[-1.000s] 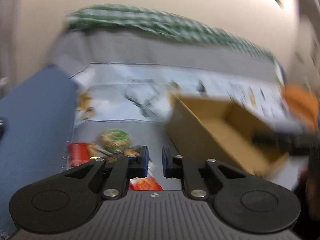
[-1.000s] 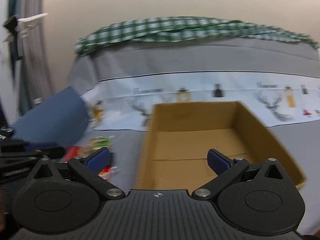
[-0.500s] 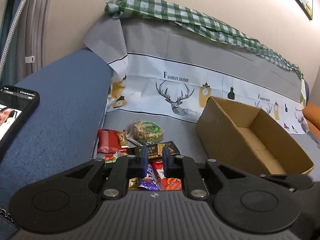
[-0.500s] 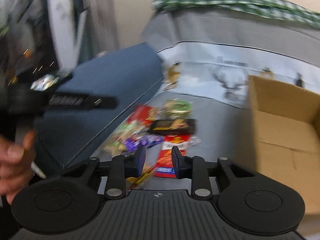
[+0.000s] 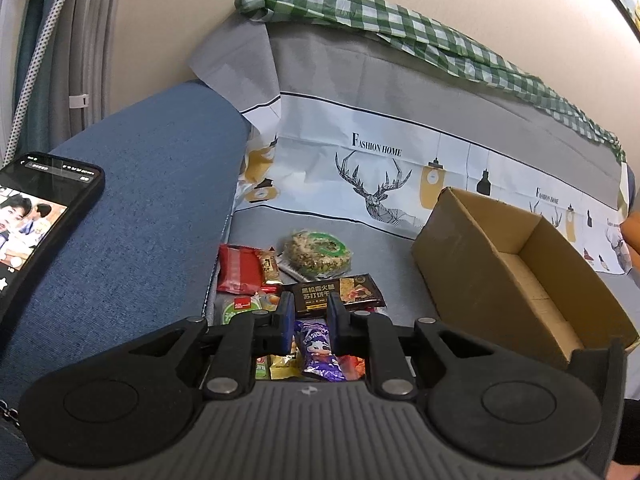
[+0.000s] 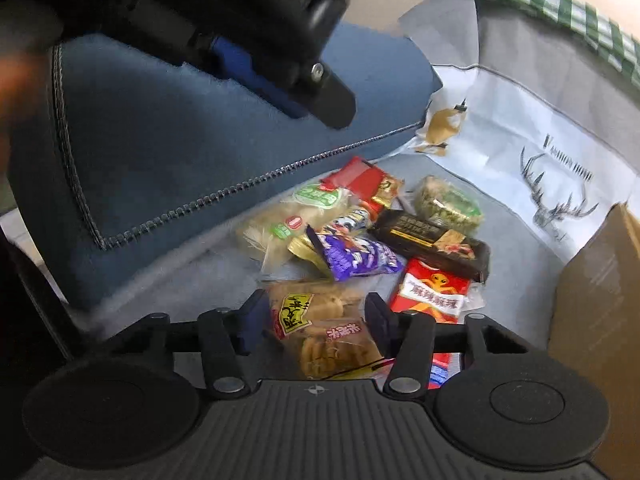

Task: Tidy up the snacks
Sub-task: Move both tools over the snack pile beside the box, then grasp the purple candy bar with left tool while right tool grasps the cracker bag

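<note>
Right wrist: cardboard box (image 6: 600,304) cut off at frame edge.

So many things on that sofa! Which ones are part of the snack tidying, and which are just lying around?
Part of the job:
- purple snack packet
- black cracker packet
- round green-labelled cake
- red packet
- yellow-labelled biscuit packet
- cardboard box

Just lying about:
- phone
- green checked cloth
- deer-print cover

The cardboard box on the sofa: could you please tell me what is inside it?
The cardboard box shows only bare brown walls and floor in the left wrist view; no snacks are visible inside. Its near wall hides the floor's front strip, so that part cannot be checked.
</note>
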A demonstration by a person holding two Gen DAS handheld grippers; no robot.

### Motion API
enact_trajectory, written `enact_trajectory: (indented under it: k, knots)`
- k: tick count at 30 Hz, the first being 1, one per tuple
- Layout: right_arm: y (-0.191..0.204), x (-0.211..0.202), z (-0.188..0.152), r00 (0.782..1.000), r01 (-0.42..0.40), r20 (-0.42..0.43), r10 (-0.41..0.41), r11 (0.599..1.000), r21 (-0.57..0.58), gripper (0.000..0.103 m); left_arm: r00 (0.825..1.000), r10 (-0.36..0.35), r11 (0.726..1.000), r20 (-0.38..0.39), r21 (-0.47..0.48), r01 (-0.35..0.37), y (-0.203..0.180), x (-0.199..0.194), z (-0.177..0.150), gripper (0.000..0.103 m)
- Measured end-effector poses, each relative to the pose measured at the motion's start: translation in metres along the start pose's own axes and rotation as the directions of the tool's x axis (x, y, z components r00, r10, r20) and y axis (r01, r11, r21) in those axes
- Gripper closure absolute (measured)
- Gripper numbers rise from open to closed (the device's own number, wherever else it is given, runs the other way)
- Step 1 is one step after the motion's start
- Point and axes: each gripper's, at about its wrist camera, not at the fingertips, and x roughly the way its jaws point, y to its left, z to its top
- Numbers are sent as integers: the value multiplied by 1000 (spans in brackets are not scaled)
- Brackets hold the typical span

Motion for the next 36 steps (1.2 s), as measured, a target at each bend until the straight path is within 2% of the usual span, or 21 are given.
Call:
enact_trajectory:
  k: [5,8,11,15,18,21,23,25,29,34,36]
  knots:
    - [-19,-24,-10,1000,-8,-9,9,995,98,56,999,5,1000,-38,0,-5,-1,8,-5,81]
    - [-28,-42,-17,998,-5,-54,14,988,154,56,993,-12,1000,-119,4,12,-4,23,-5,81]
    - [-34,-70,-25,998,-21,-46,31,978,205,56,977,-60,998,-207,6,62,-7,40,-6,81]
    - [-32,-78,-36,996,-50,-55,65,970,239,56,941,-115,993,-318,-38,108,-7,68,-8,81]
    - [-29,-70,-38,996,-40,-63,57,970,241,56,942,-86,996,-325,-42,77,-11,82,-7,81]
    - [-33,-57,-39,996,-23,-80,46,963,269,55,939,-52,998,-341,7,58,-22,95,-9,81]
    - [-38,-54,-39,997,-26,-67,48,955,295,54,936,20,999,-350,32,-9,-26,104,-11,81]
    - [-43,-50,-40,996,-29,-70,54,948,316,52,930,56,998,-362,24,-50,-25,112,-12,81]
    - [-46,-43,-44,991,-31,-109,72,940,340,41,914,46,998,-404,-15,-56,-20,125,-14,81]
    - [-50,-36,-47,988,-38,-128,89,933,358,35,886,61,998,-460,9,-64,-23,138,-20,77]
    - [-48,-32,-47,986,-35,-143,91,935,352,35,888,76,997,-454,35,-68,-27,138,-21,77]
